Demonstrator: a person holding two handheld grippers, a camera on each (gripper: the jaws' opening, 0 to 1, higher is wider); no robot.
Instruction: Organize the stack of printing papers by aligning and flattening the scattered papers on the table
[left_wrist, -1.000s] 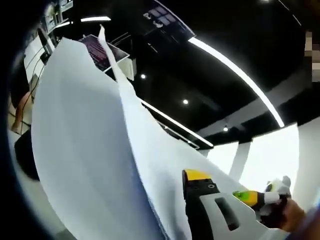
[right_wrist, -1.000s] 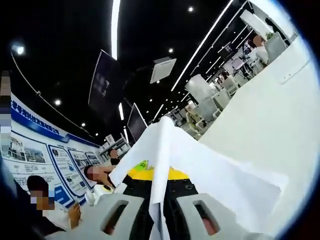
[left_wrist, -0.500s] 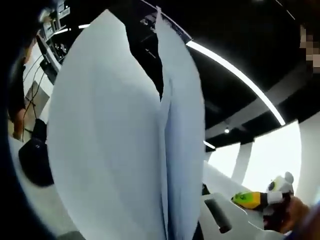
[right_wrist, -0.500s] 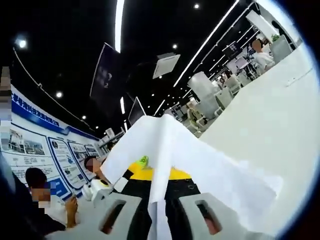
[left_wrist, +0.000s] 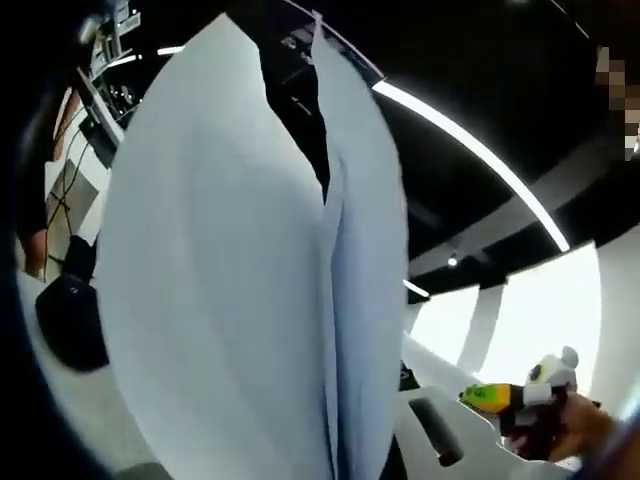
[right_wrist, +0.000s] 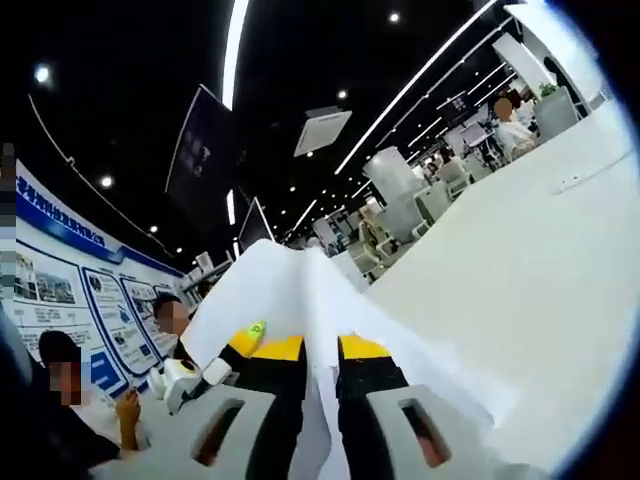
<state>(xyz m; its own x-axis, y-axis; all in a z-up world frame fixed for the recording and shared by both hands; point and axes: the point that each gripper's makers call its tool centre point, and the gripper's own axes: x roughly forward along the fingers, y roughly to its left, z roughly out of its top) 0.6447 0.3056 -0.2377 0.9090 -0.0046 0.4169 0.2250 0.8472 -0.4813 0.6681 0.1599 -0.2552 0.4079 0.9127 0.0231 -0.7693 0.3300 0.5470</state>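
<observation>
Right gripper (right_wrist: 318, 440): jaws pressed on the papers (right_wrist: 290, 295), which rise from lower centre of the right gripper view, long axis running up and away along the jaws.

Left gripper (left_wrist: 375, 455): mostly hidden behind the same papers (left_wrist: 230, 270); sheets stand between its jaws, so it appears pinched on them, upright through centre frame.

Table (right_wrist: 520, 270): white surface at right of the right gripper view, the sheets held above it.

Judgement: both tools equally near; next, lower edges to table.

Matt white paper sheets (left_wrist: 230, 290), smooth white table (right_wrist: 520, 300)
</observation>
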